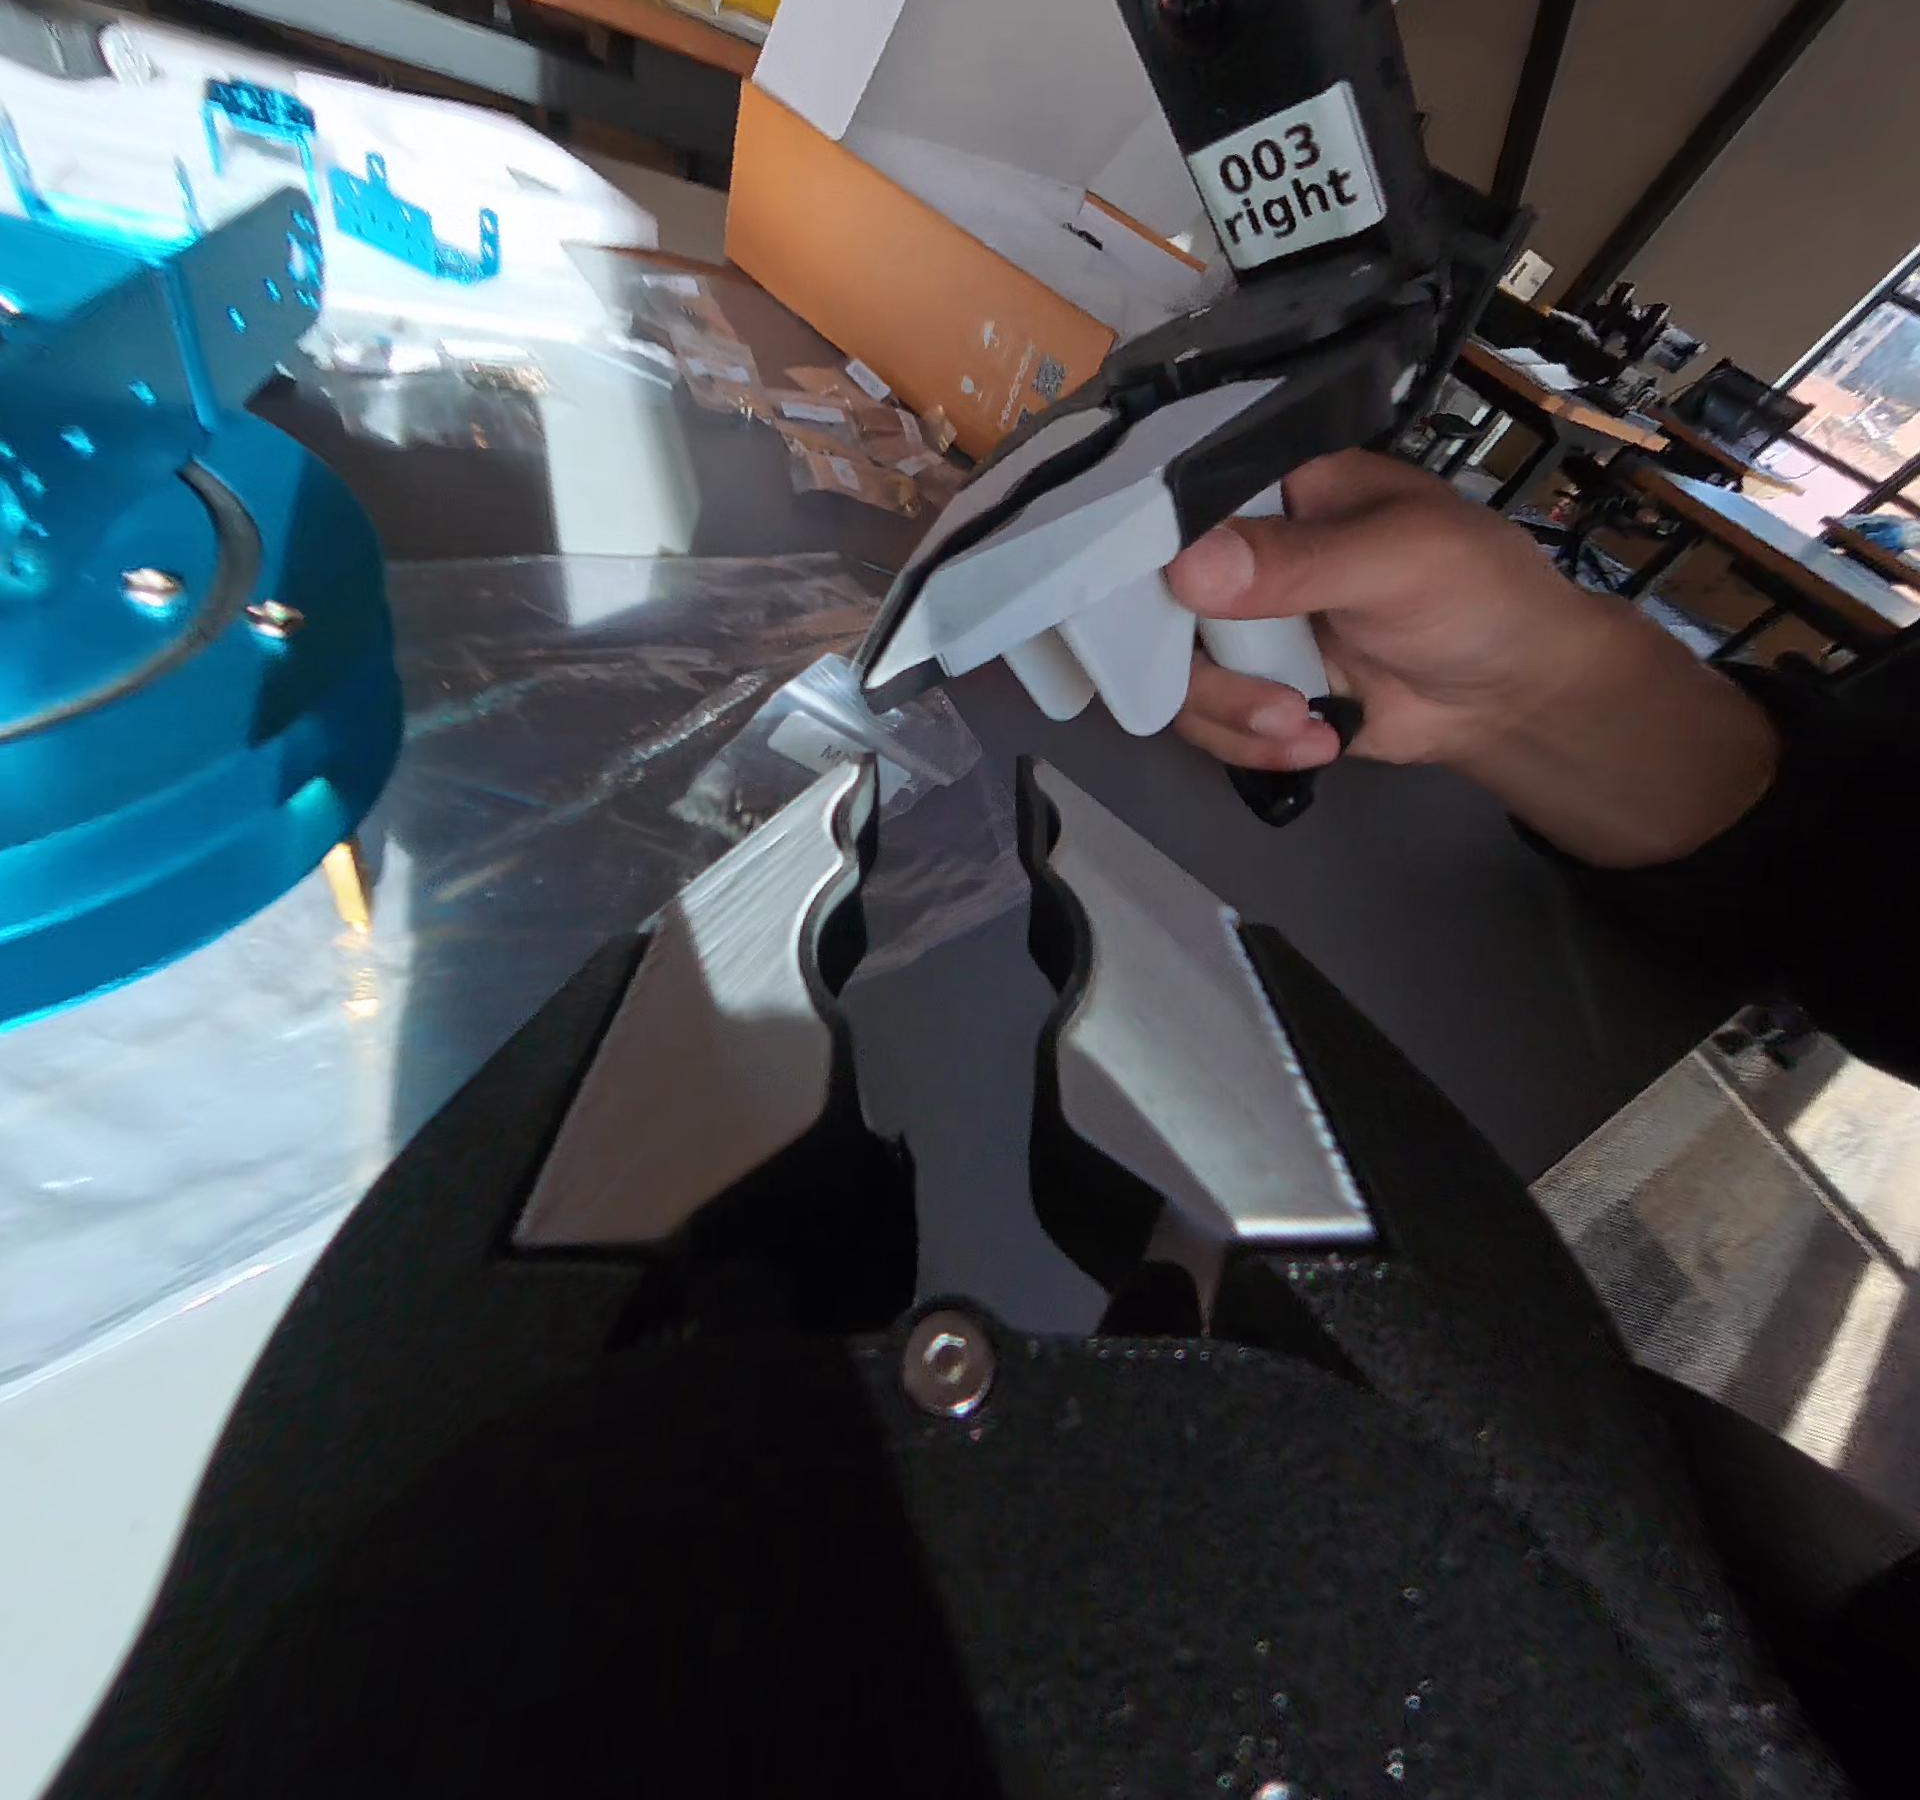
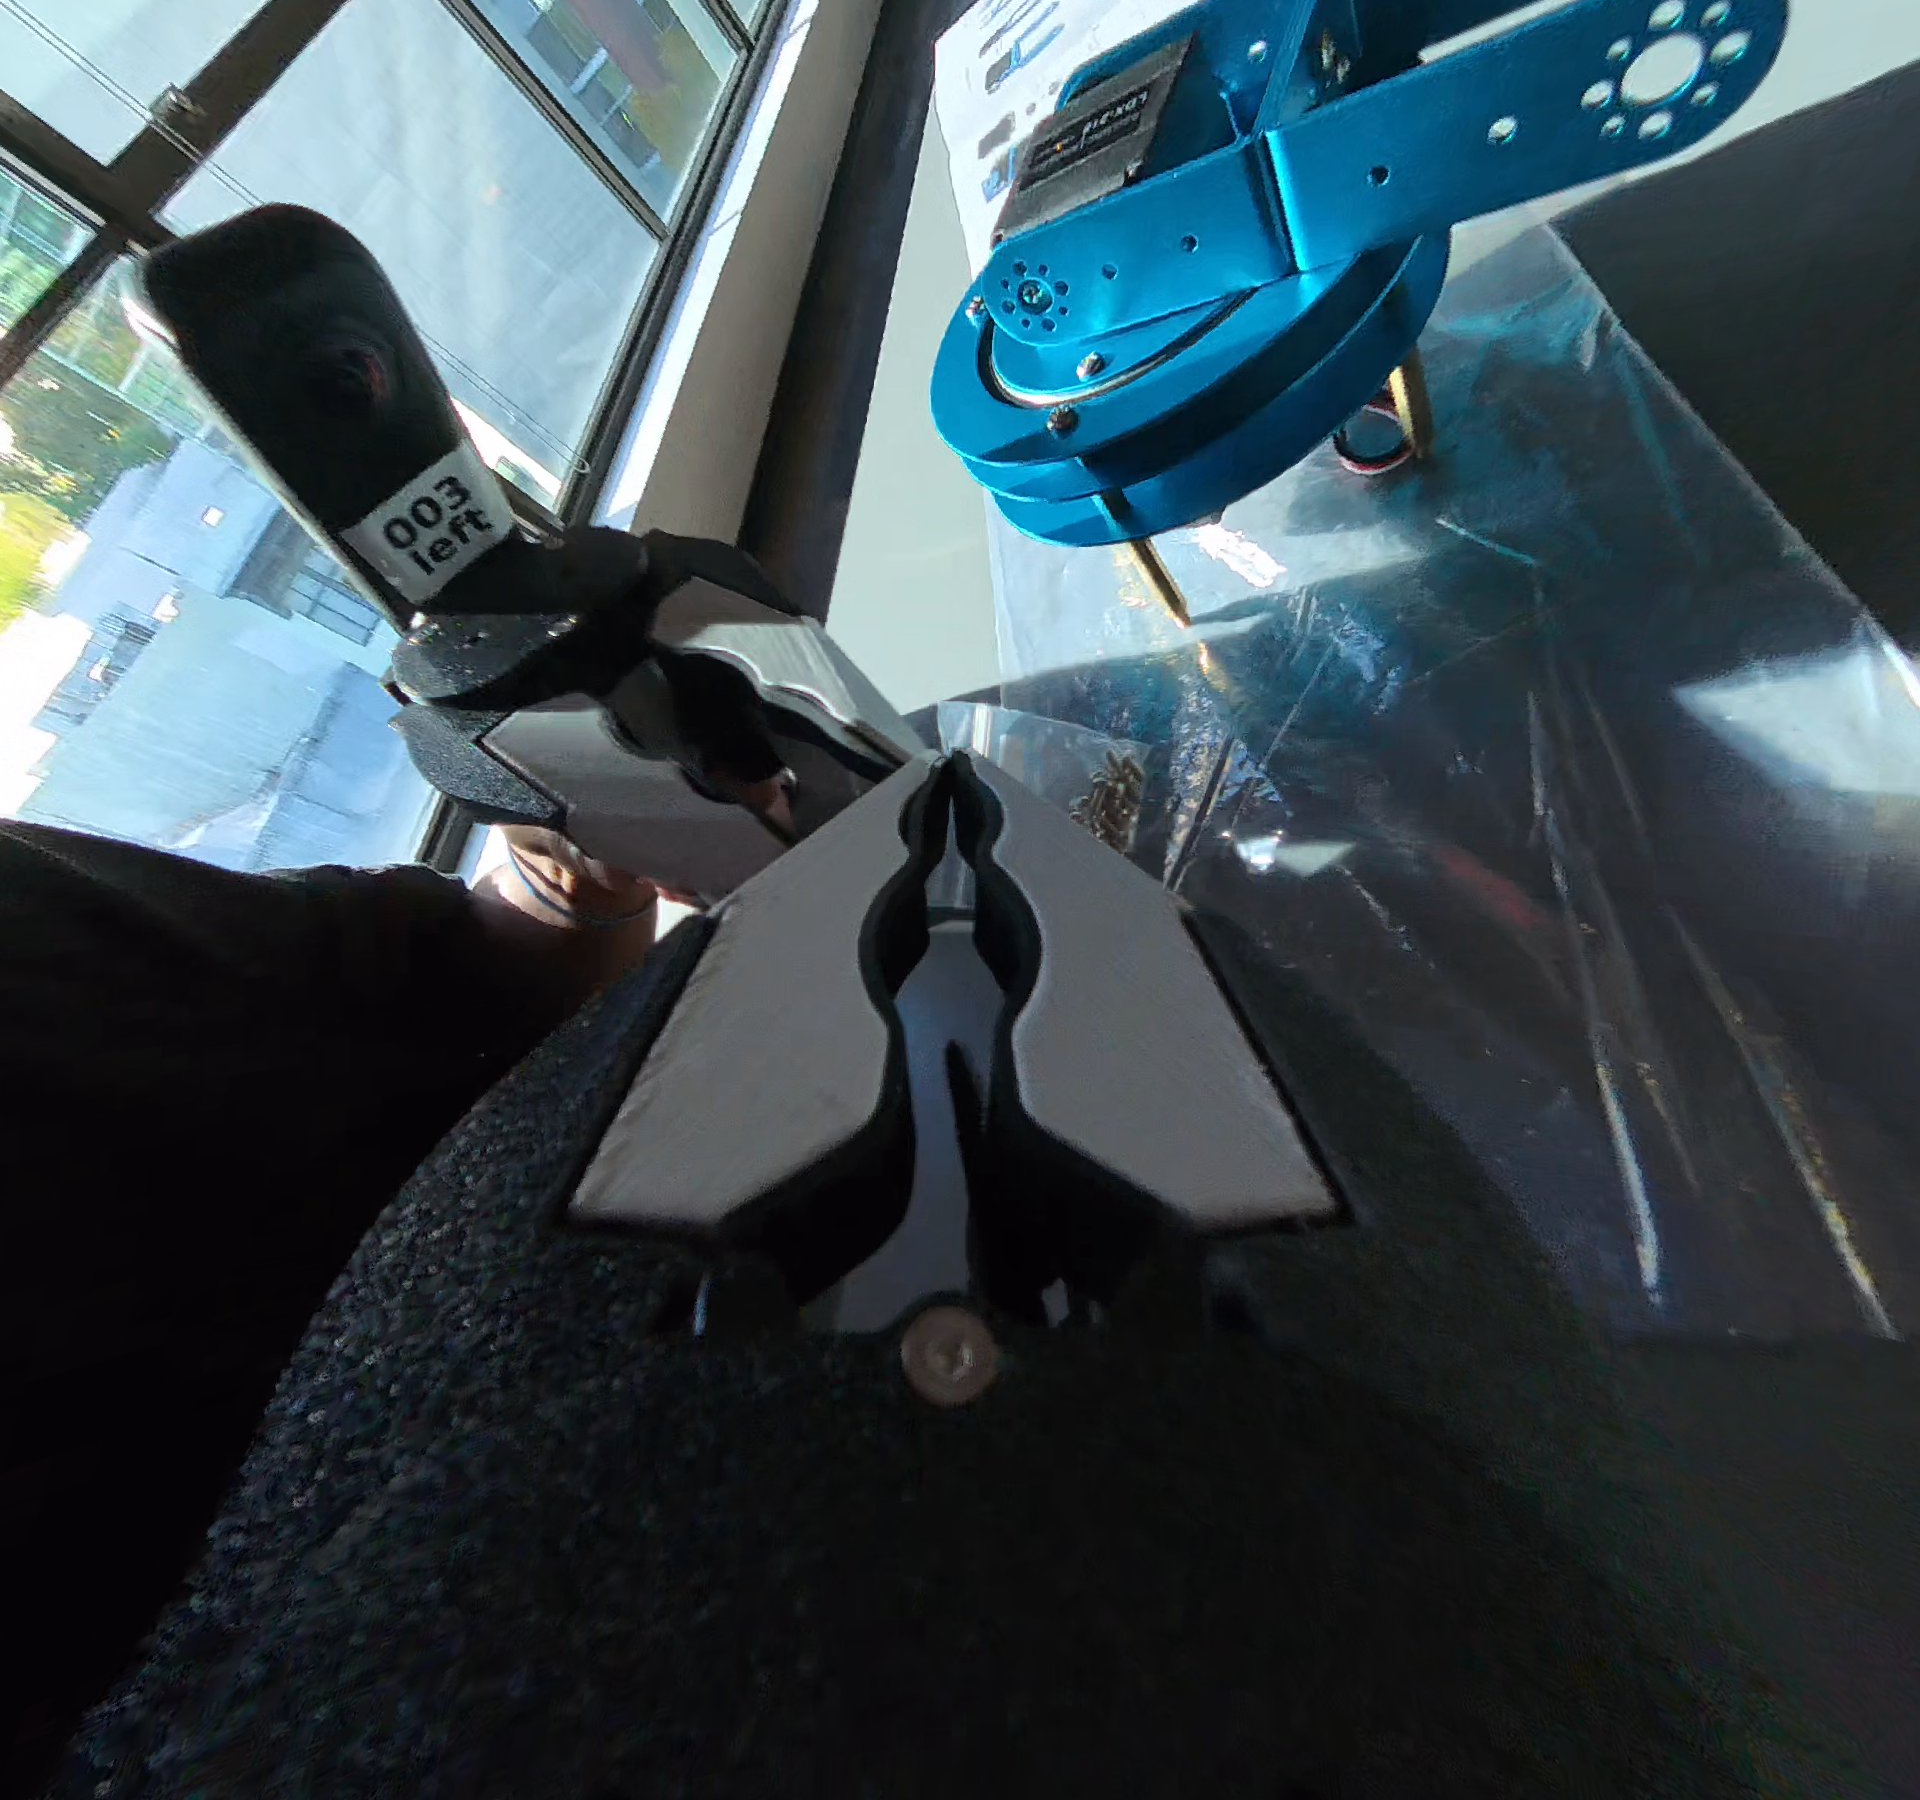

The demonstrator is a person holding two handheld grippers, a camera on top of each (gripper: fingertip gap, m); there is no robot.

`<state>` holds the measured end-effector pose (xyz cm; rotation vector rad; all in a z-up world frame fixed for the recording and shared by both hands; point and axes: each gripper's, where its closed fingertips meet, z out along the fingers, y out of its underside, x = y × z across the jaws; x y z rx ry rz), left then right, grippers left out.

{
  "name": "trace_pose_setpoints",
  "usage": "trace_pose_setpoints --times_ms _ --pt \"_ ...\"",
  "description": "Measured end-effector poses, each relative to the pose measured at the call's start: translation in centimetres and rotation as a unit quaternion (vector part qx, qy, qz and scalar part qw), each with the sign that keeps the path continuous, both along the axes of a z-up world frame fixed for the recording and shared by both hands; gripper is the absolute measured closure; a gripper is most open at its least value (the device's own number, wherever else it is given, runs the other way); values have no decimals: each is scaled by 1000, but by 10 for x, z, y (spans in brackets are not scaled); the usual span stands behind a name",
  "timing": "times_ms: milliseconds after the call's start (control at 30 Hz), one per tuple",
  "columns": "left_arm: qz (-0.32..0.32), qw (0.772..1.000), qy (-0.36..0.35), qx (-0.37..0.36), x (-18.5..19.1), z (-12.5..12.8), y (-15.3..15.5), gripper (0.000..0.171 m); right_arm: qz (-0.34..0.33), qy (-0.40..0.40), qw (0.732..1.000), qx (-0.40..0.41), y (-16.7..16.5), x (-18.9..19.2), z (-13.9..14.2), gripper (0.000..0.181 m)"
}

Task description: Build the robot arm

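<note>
My right gripper [image 2: 951,763] is shut on the edge of a small clear plastic bag [image 2: 1049,742] that holds small brass screws [image 2: 1117,794]. In the left wrist view the right gripper [image 1: 871,688], held by a hand [image 1: 1434,628], pinches the bag [image 1: 914,742] by its white-labelled top. My left gripper [image 1: 945,779] is open, its left fingertip [image 1: 857,794] touching the bag just below the right gripper's tips. The left gripper also shows in the right wrist view [image 2: 831,794], open, close beside the right one.
A blue metal turntable with servo brackets [image 1: 156,607] [image 2: 1195,348] stands on brass legs to the left. A large clear plastic sheet [image 2: 1455,867] lies under it. An orange-and-white box [image 1: 904,254], small hardware bags [image 1: 821,420], loose blue brackets [image 1: 405,223] and a printed sheet [image 2: 1039,15] lie behind. My left and right fingertips are right by each other.
</note>
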<state>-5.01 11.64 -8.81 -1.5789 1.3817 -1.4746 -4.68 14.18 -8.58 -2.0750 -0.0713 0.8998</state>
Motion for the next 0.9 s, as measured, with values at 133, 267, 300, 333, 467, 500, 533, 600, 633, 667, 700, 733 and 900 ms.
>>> trace_pose_setpoints --times_ms 133,267,300,333,467,500,533,600,633,667,700,733,900 --pt "-5 1000 7 -19 6 -4 1 146 4 53 999 -3 1 -11 -1 181" --pt "-8 1000 -9 0 0 1 3 152 17 125 992 -5 -1 -18 6 181" --pt "-11 1000 -17 5 -3 4 2 153 22 146 989 -5 -1 -20 9 181" --pt "-11 1000 -28 5 -5 8 2 154 28 163 986 -2 -2 -22 13 181" --pt "-3 999 -39 5 -10 13 4 159 37 164 986 11 -3 -27 20 181" --pt "-4 999 -38 1 -11 13 4 160 35 151 988 15 -3 -27 19 181" --pt "-7 999 -40 -5 -11 13 3 160 31 143 989 17 -3 -27 19 181" --pt "-10 998 -47 -29 -12 15 4 159 27 135 990 21 -2 -26 20 181" --pt "-9 998 -51 -43 -12 17 5 159 22 136 990 24 -2 -25 21 181" --pt "-9 997 -54 -50 -12 18 6 160 21 135 990 26 -1 -25 21 181" --pt "-7 997 -53 -51 -12 17 7 162 22 132 991 25 -2 -25 21 181" --pt "-6 997 -53 -50 -13 17 7 163 21 129 991 25 -2 -25 21 181" --pt "-4 997 -55 -58 -16 18 10 169 16 107 994 31 -2 -23 21 181"
